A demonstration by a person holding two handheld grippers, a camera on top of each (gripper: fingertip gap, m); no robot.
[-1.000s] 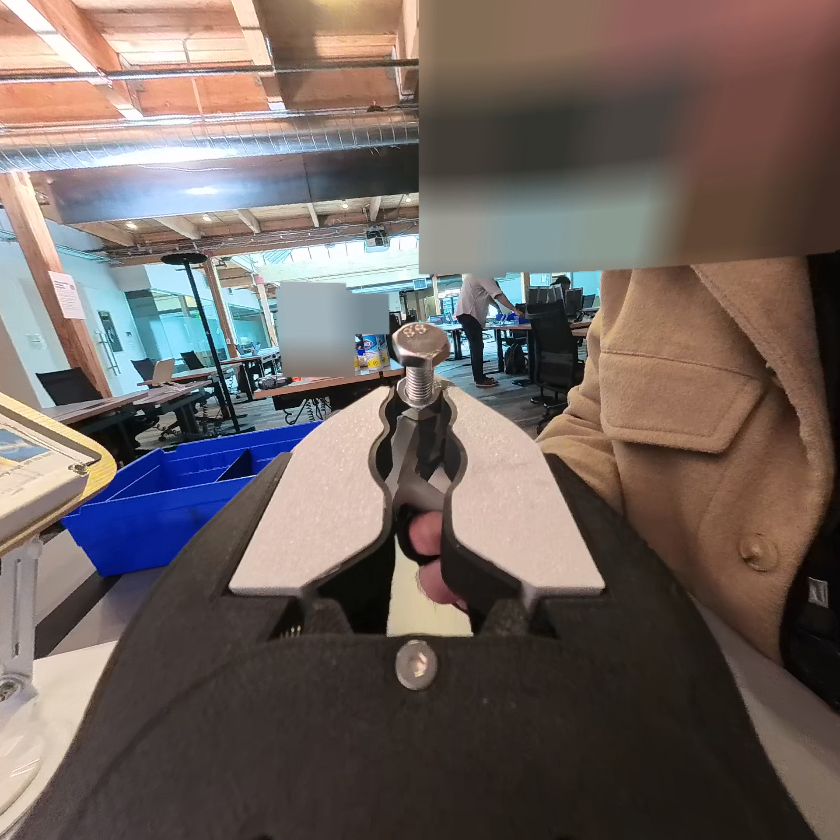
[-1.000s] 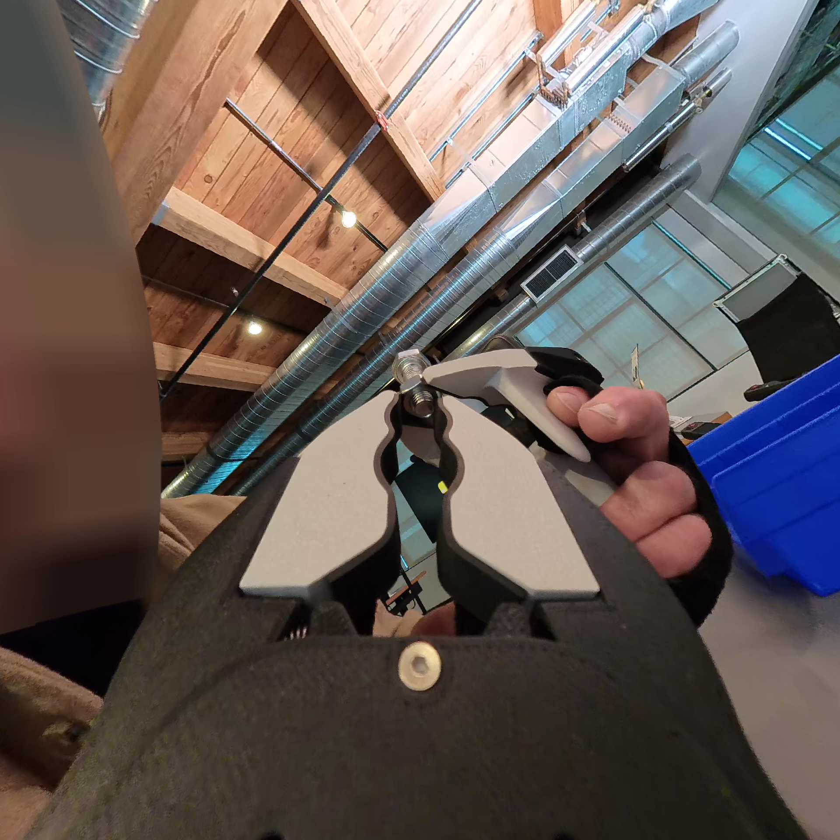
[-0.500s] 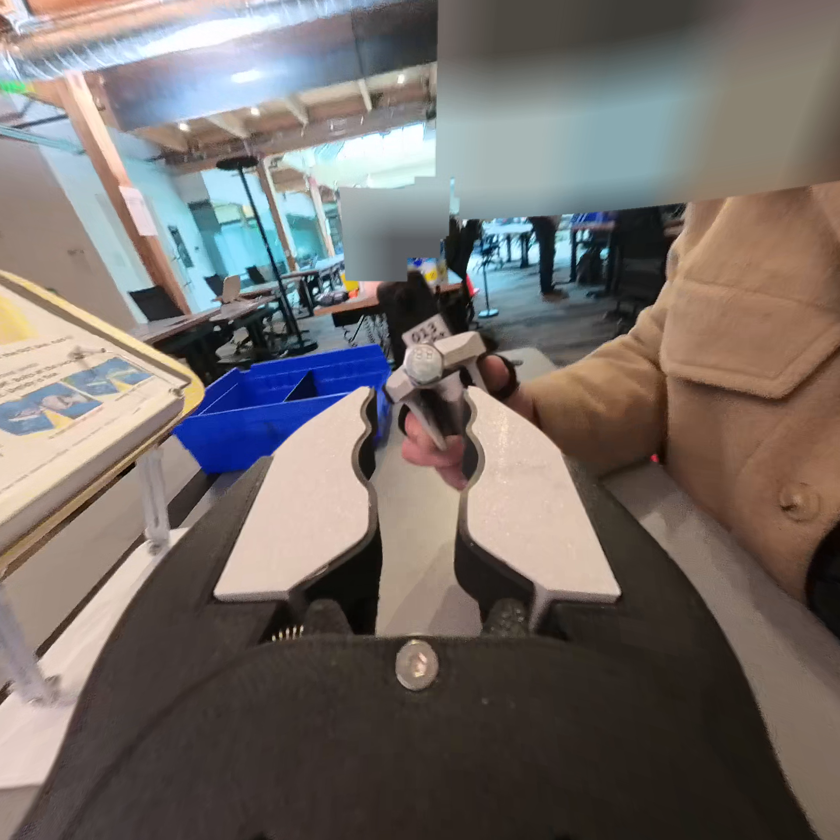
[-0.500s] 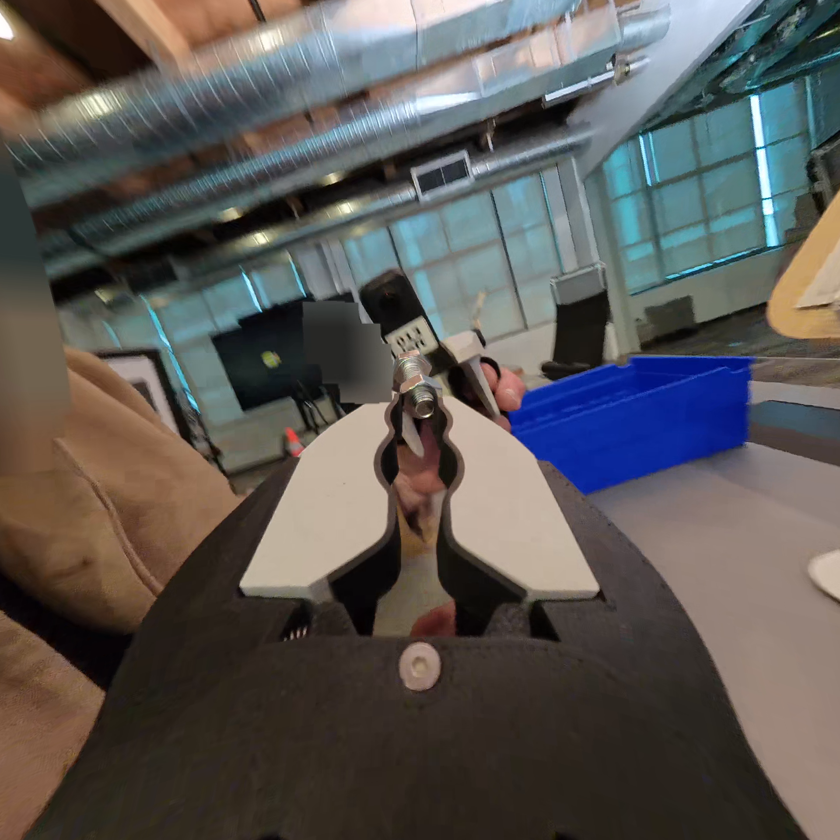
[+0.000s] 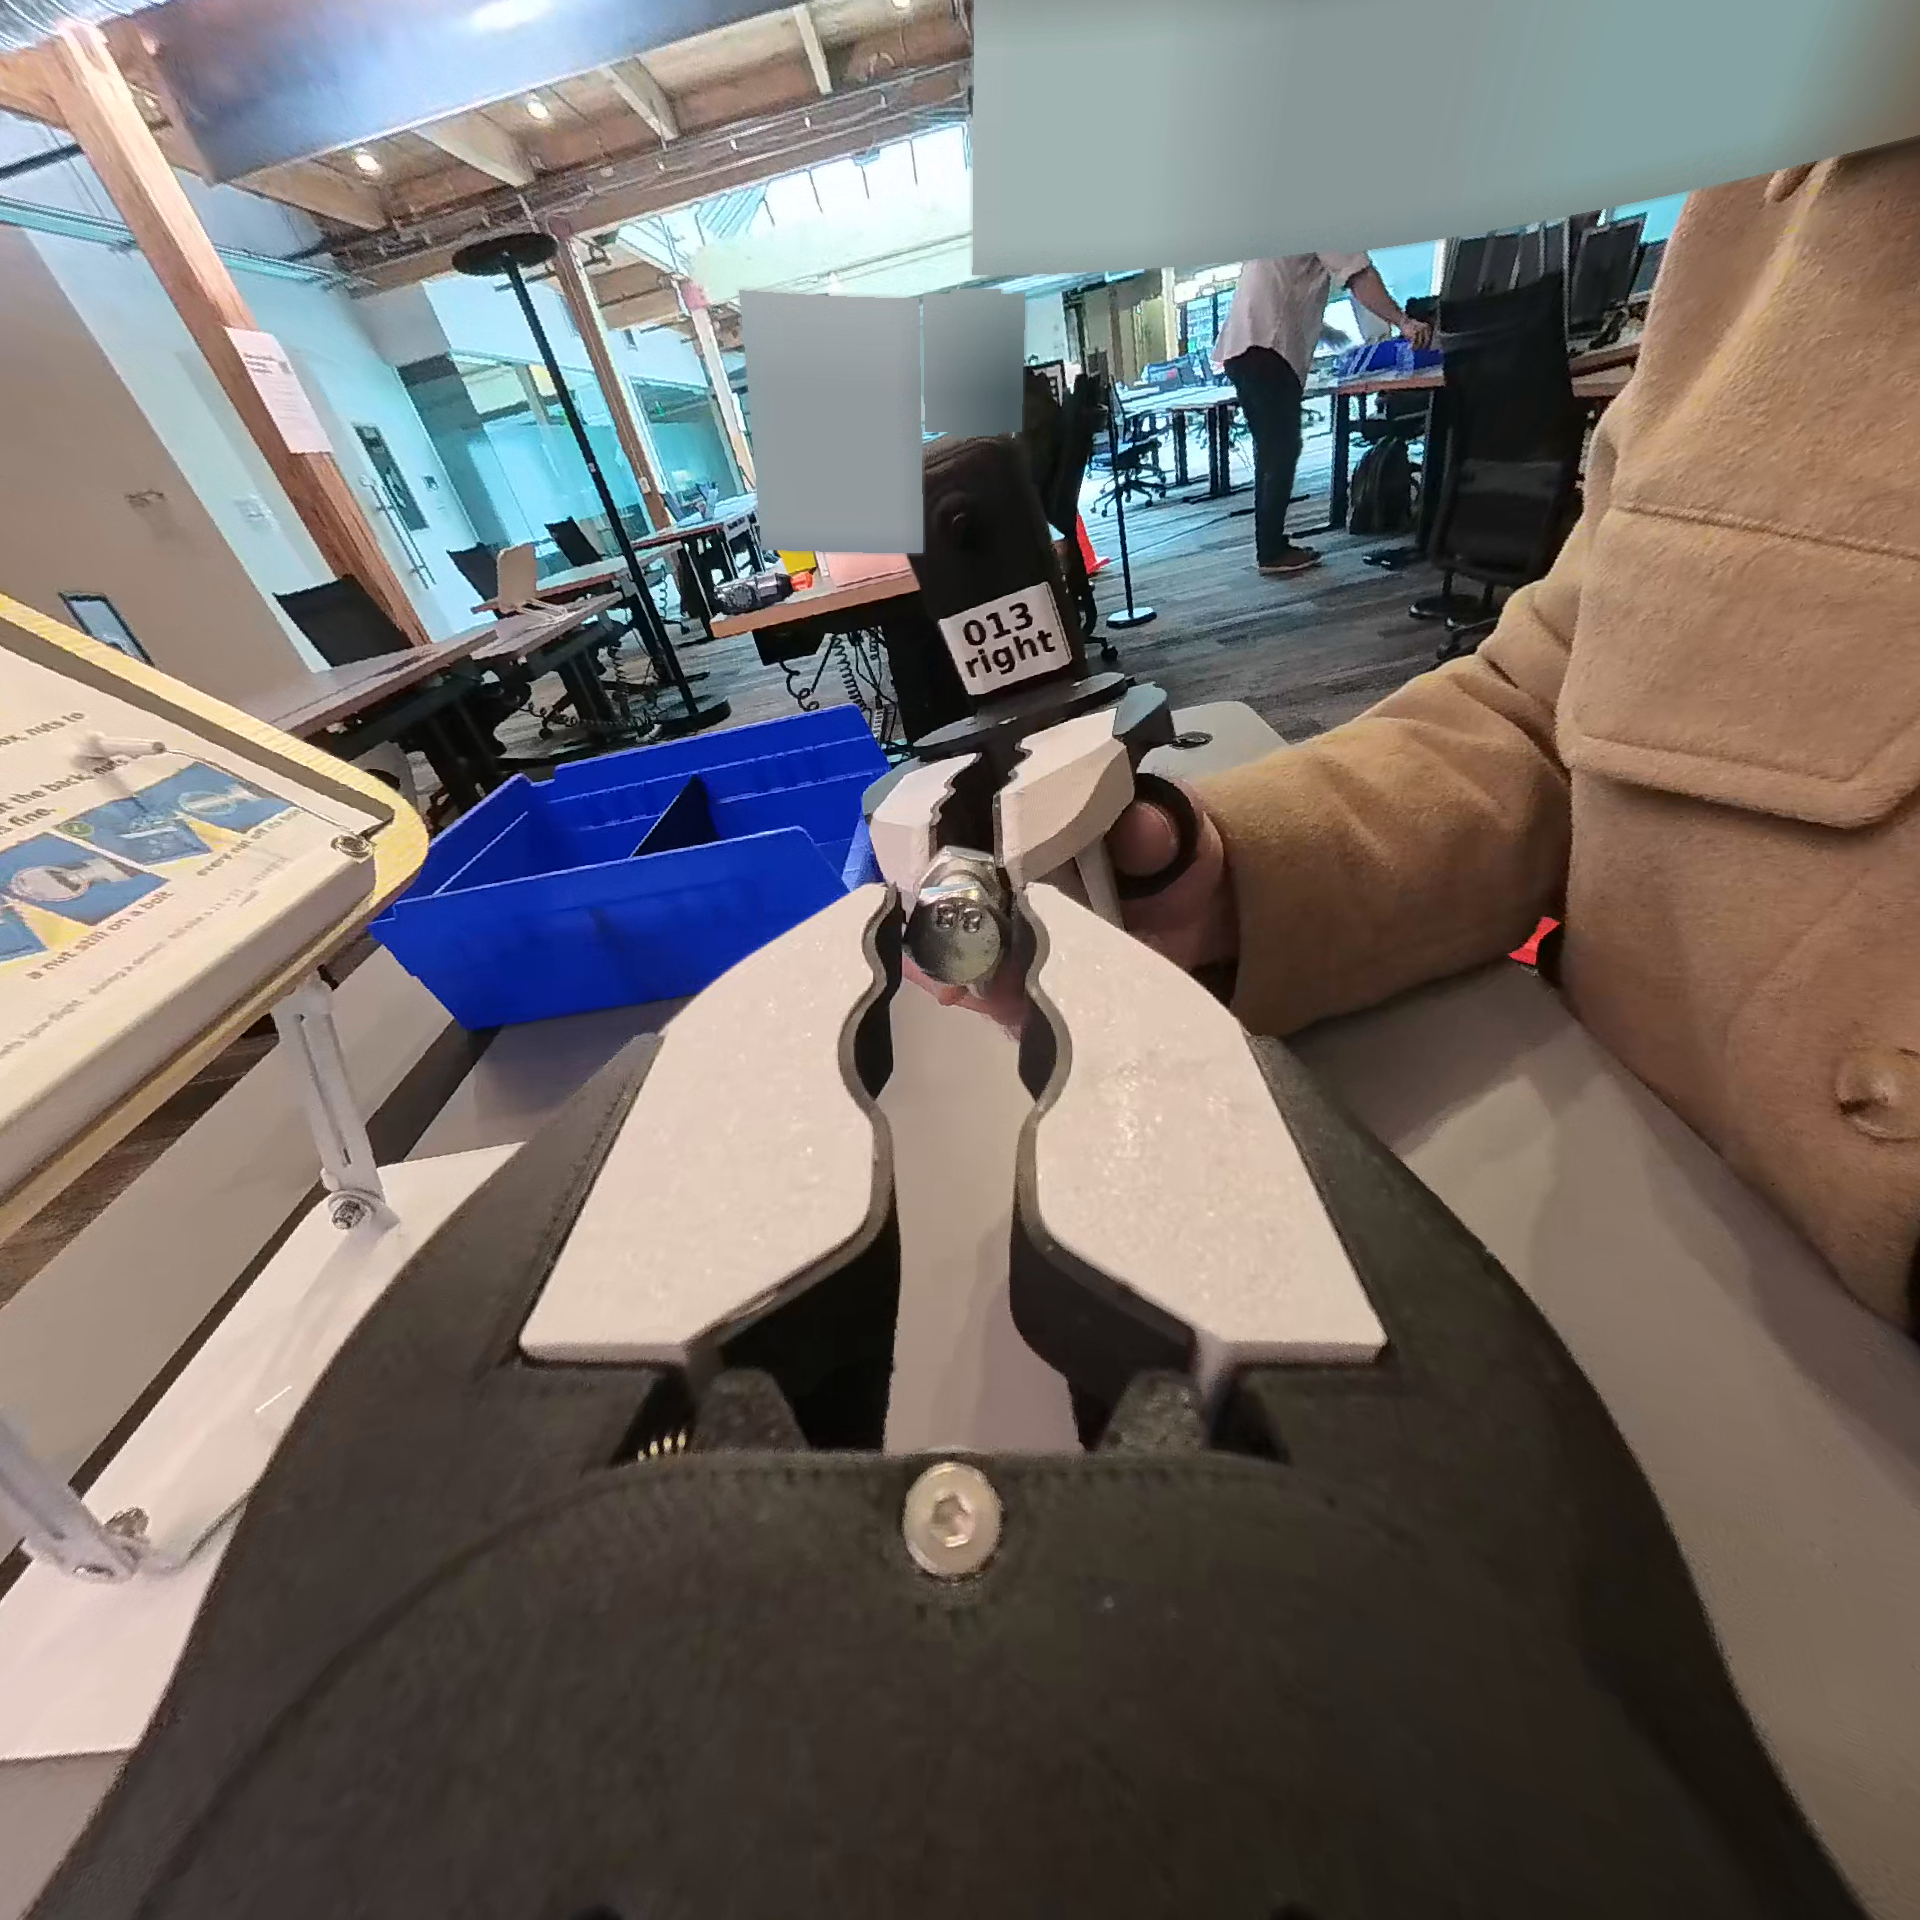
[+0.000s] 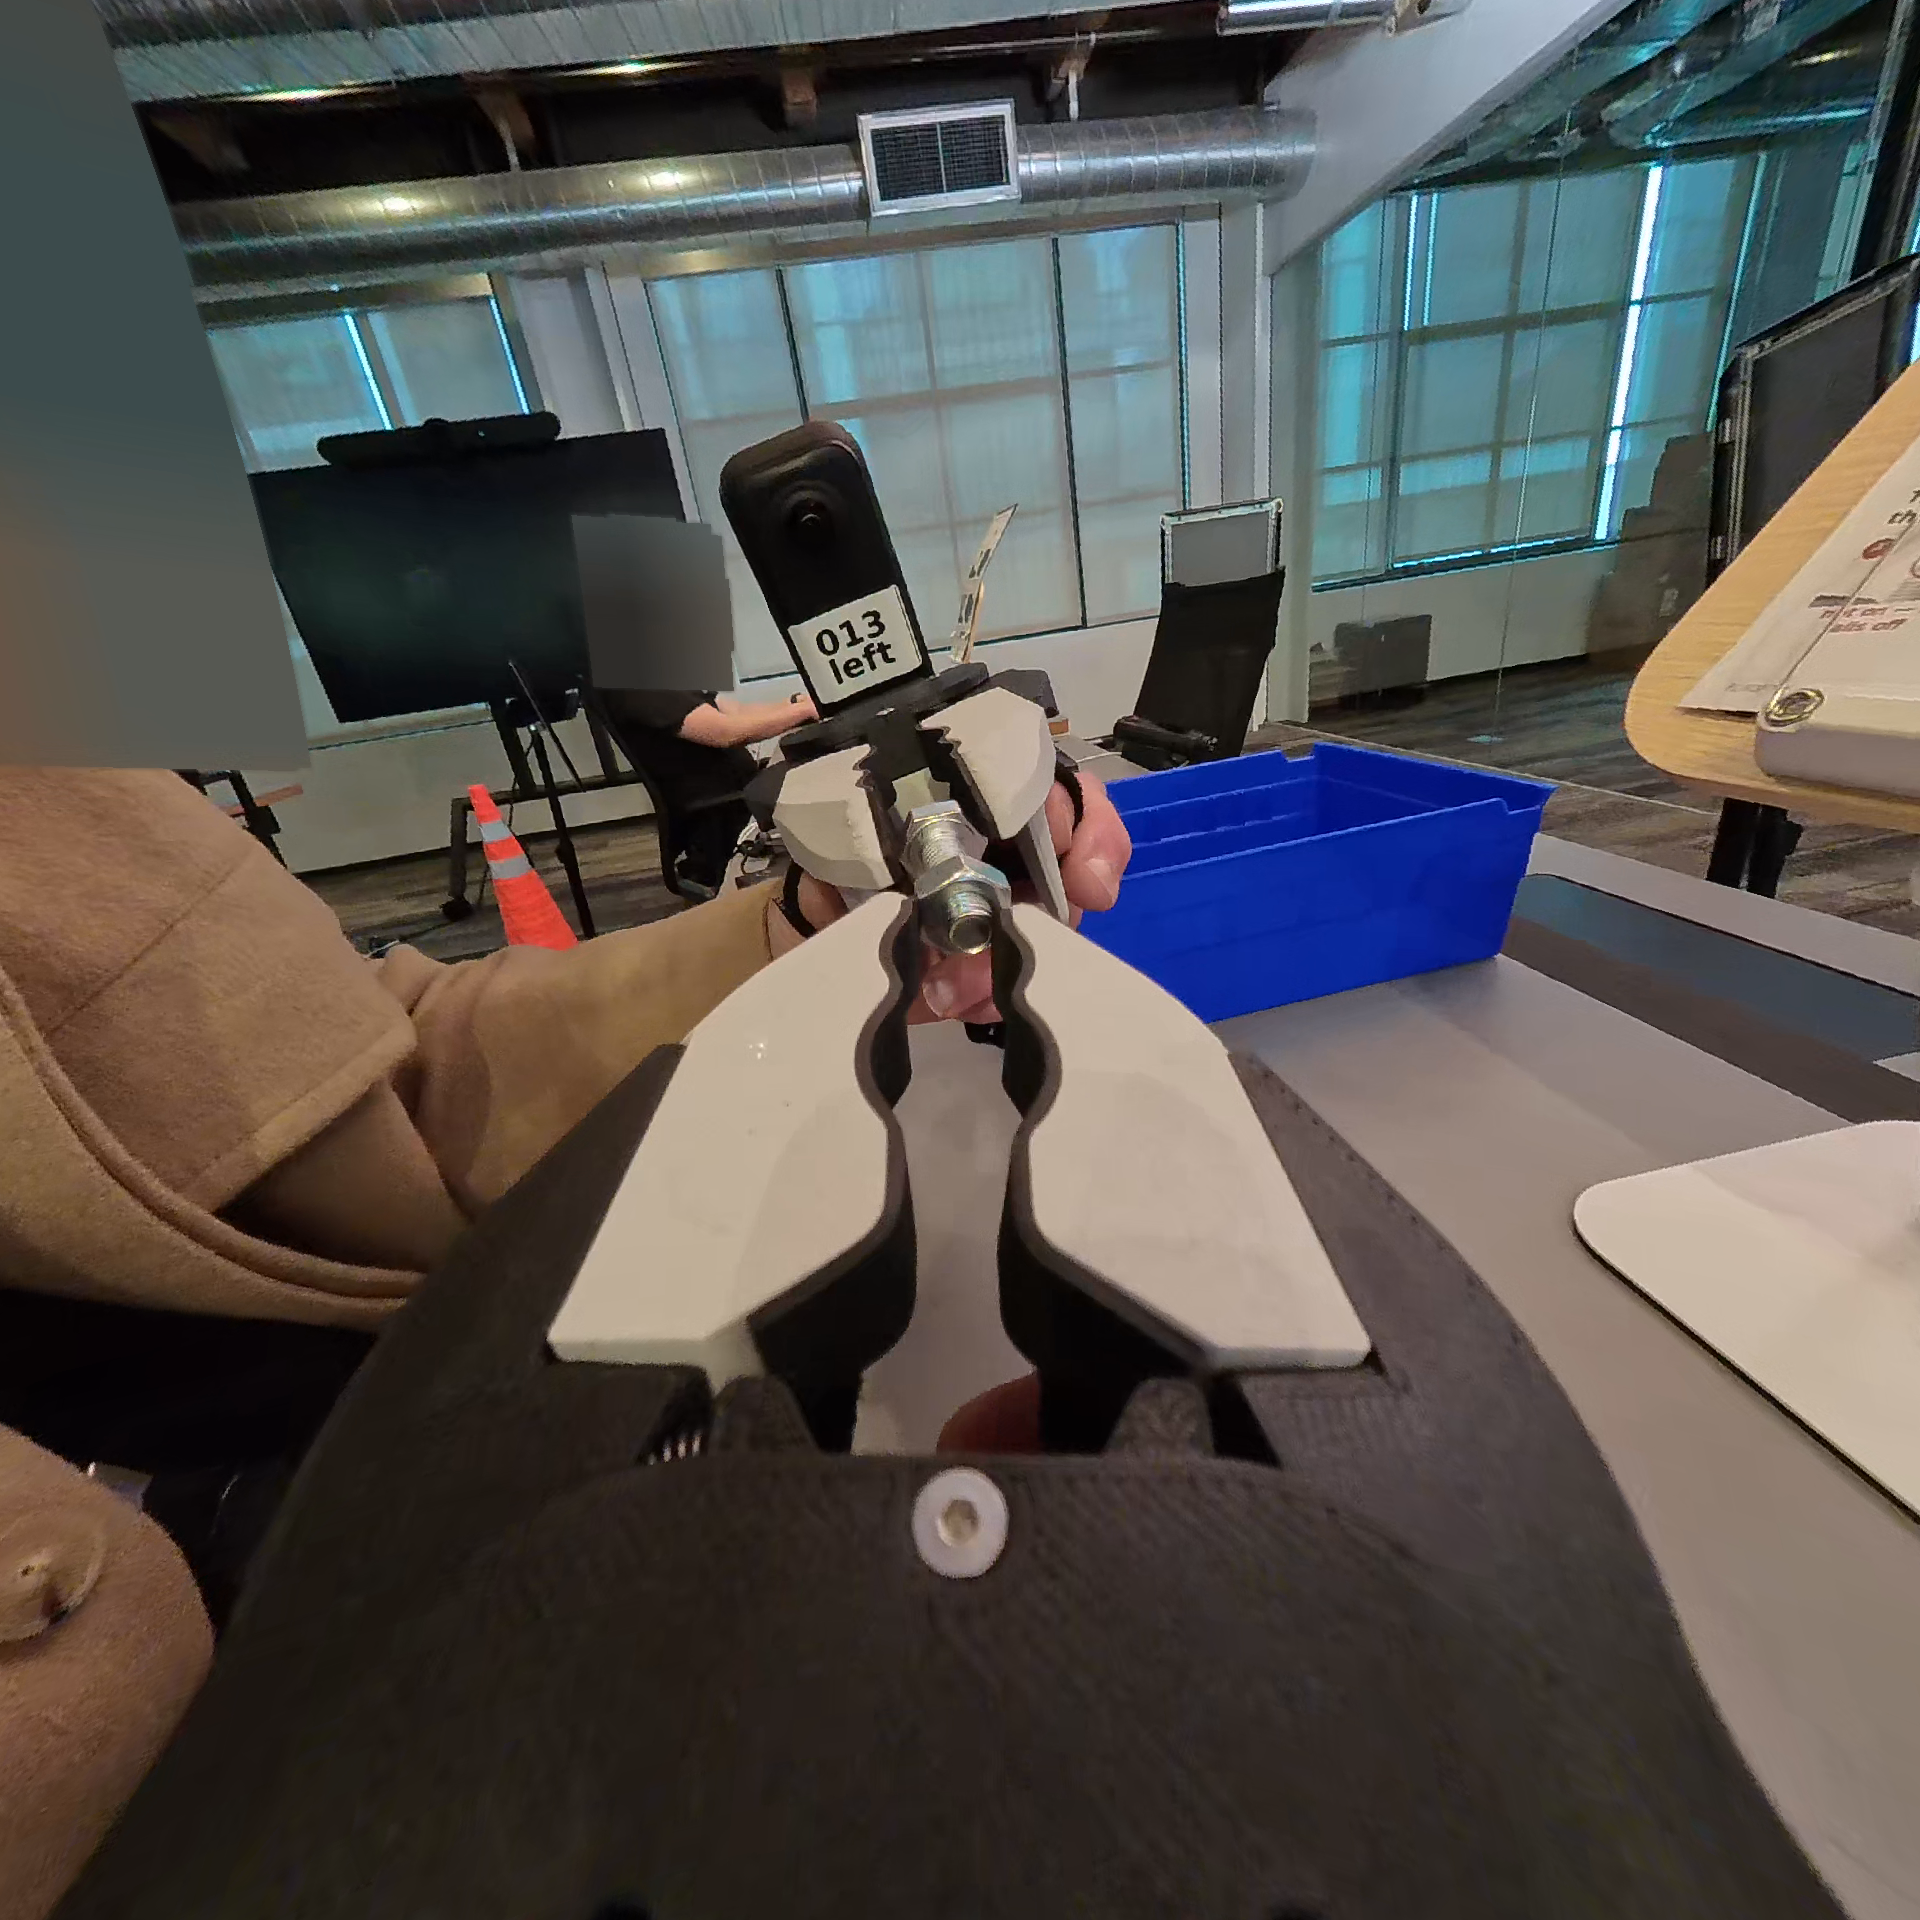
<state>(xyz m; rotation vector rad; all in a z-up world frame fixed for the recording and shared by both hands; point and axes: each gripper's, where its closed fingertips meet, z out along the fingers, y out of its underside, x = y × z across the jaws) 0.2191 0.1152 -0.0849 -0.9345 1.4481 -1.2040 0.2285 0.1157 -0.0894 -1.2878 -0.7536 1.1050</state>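
A steel bolt (image 5: 956,935) with a nut (image 6: 961,899) on its thread is held in the air between my two grippers, which face each other. In the left wrist view, my left gripper (image 5: 956,920) is closed on the bolt's hex head, which faces the camera. The right gripper (image 5: 987,821) shows just behind it. In the right wrist view, my right gripper (image 6: 956,914) is closed on the nut, with the threaded end towards the camera. The left gripper (image 6: 914,790) shows beyond it, with the shaft running into its jaws. Hands hold both tools.
A blue divided bin (image 5: 623,894) stands on the grey table (image 5: 1558,1299) and also shows in the right wrist view (image 6: 1309,862). An instruction board (image 5: 156,883) on a stand with a white base (image 5: 208,1403) is at the left. The person's tan coat (image 5: 1714,727) is close on the right. My left and right fingertips are right by each other.
Both grippers tipped down from pointing at the ceiling to level. My left gripper let go of the bolt's shaft, opened, and has closed on the bolt head. The right gripper kept its hold.
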